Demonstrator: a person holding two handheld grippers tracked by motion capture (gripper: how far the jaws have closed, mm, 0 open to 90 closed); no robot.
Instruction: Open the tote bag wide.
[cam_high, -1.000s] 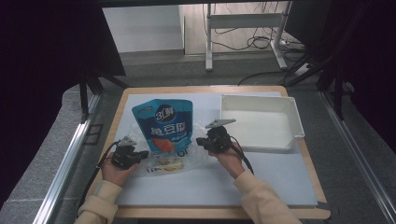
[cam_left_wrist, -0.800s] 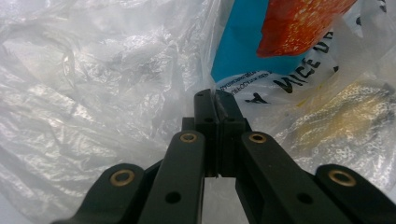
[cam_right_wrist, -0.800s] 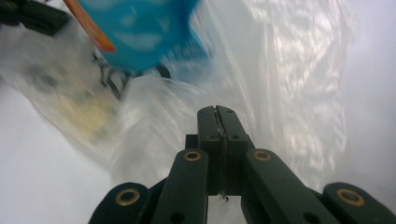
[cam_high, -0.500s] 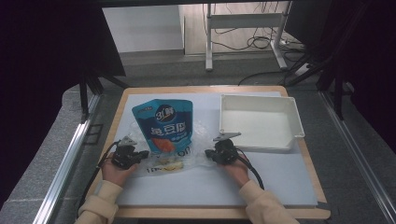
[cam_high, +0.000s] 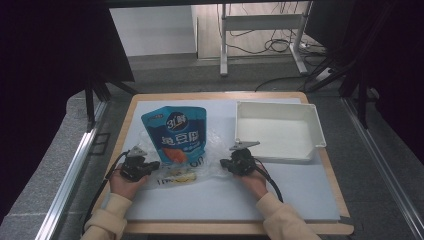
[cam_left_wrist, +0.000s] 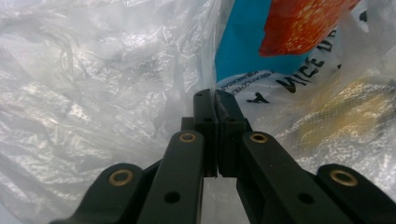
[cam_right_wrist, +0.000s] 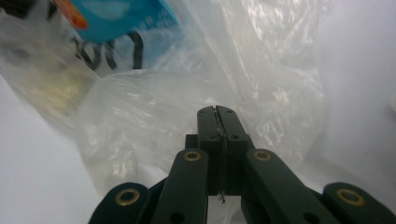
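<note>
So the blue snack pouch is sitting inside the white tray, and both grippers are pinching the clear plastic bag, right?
Not quite. The high view shows the blue snack pouch lying on the table mat beside the white tray, partly in the clear plastic bag. The left gripper and right gripper do pinch that bag.

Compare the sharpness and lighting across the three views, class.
High view: table evenly lit, surroundings dark. Left gripper view: plastic bag crinkles glare white; blue pouch soft. Right gripper view: jaws sharp, the pouch and print far off blurred.
</note>
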